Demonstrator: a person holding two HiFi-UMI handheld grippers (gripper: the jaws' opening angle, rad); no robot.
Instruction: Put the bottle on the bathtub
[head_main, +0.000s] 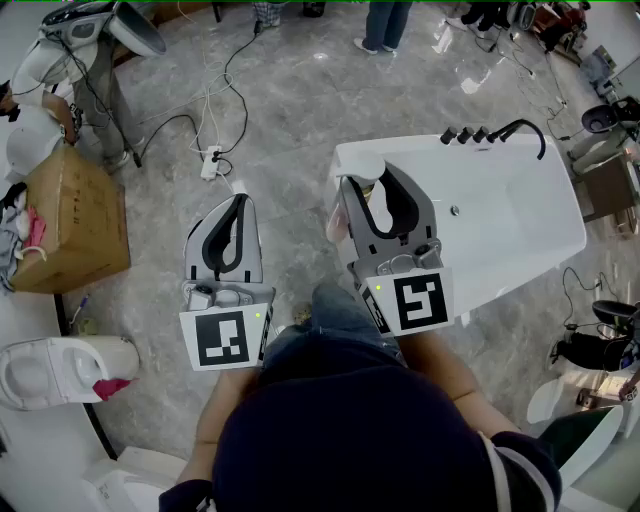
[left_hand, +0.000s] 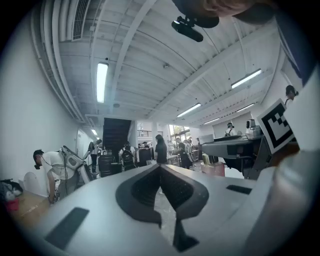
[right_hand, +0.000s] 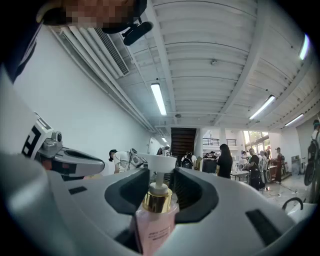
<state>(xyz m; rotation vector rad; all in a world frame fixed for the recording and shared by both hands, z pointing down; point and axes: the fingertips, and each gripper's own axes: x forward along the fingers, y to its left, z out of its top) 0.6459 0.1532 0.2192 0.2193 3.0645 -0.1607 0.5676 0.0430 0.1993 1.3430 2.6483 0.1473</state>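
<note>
Right gripper (head_main: 368, 173) clamping a pink pump bottle (right_hand: 156, 220) upright, hovering at the white bathtub (head_main: 560, 205) corner, left gripper (head_main: 238, 200) hanging closed and empty alongside, over the floor (head_main: 290, 110)

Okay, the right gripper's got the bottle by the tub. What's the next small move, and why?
Probably ease the right gripper down to stand the bottle on the bathtub rim. The jaws grip it upright by the tub's corner, and the rim there looks bare.

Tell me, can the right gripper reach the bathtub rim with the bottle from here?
Probably yes: the right gripper, jaws closed on the bottle, hangs over the bathtub corner; nothing blocks it.
</note>
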